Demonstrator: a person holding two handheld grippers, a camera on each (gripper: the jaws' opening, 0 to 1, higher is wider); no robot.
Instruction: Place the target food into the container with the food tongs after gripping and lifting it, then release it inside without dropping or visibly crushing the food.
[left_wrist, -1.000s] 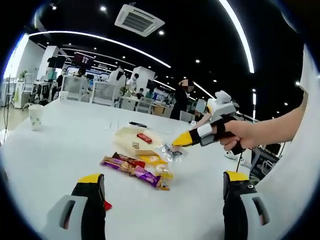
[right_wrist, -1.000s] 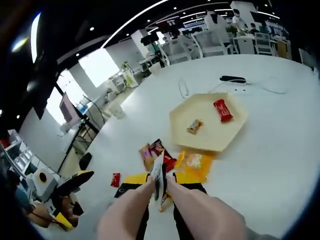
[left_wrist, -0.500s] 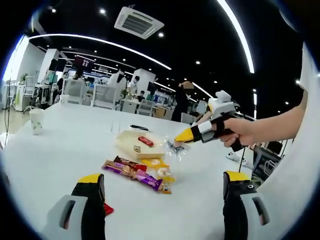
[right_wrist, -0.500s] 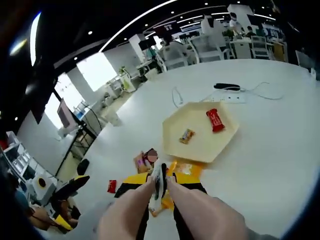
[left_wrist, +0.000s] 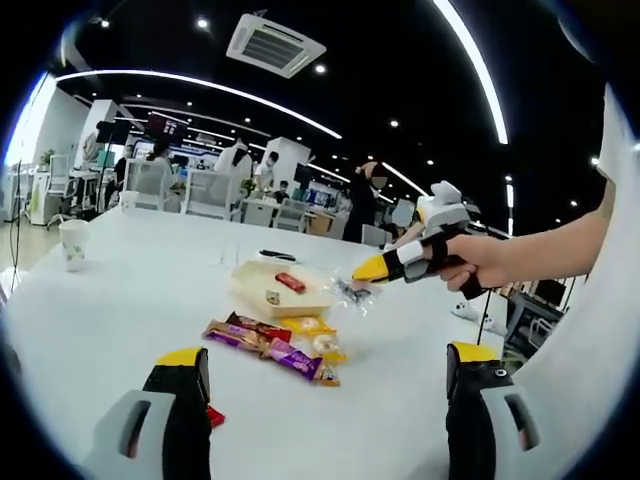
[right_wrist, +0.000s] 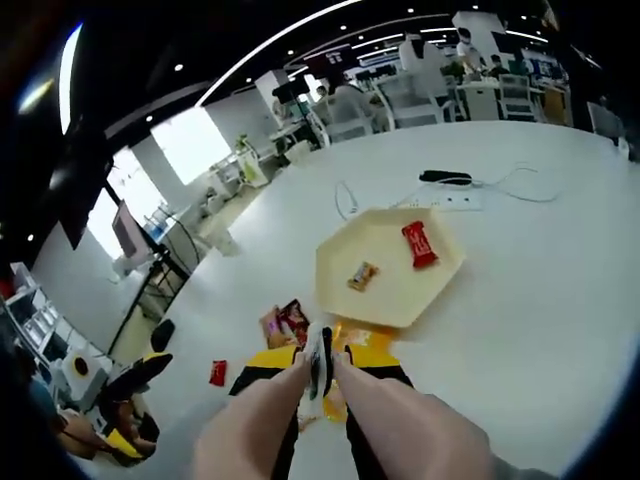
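1. Two views look over one white desk (left_wrist: 120, 290). In the left gripper view, far left, a paper cup (left_wrist: 72, 243) stands alone, well apart from the food.
2. At the bottom of that view the left claw (left_wrist: 330, 385) has its jaws spread wide with nothing between them; a small red packet (left_wrist: 215, 416) lies on the desk just beside its left jaw.
3. Toward the middle, a row of snack packets (left_wrist: 270, 345) lies between the left claw and the tray (left_wrist: 275, 295), a pale yellow hexagon.
4. On the tray sit a red bar (left_wrist: 291, 282) and a small wrapped candy (left_wrist: 272, 297).
5. Right of the tray, the right claw (left_wrist: 362, 272), held in a person's hand (left_wrist: 478, 268), is closed on a clear crinkled wrapper (left_wrist: 350, 293), which hangs in the air near the tray's right edge, above the desk.
6. In the right gripper view, the red packet (right_wrist: 217, 373) lies far left on the desk, and the snack packets (right_wrist: 285, 322) lie just short of the tray (right_wrist: 385, 290).
7. At the bottom centre of this view the right claw (right_wrist: 319, 362) pinches the wrapper (right_wrist: 318, 352) edge-on between its jaws; the wrapper and jaws hide part of the packets behind them.
8. Beyond the tray lie a black object (right_wrist: 447, 178) and a white power strip (right_wrist: 450, 201) with its cable.
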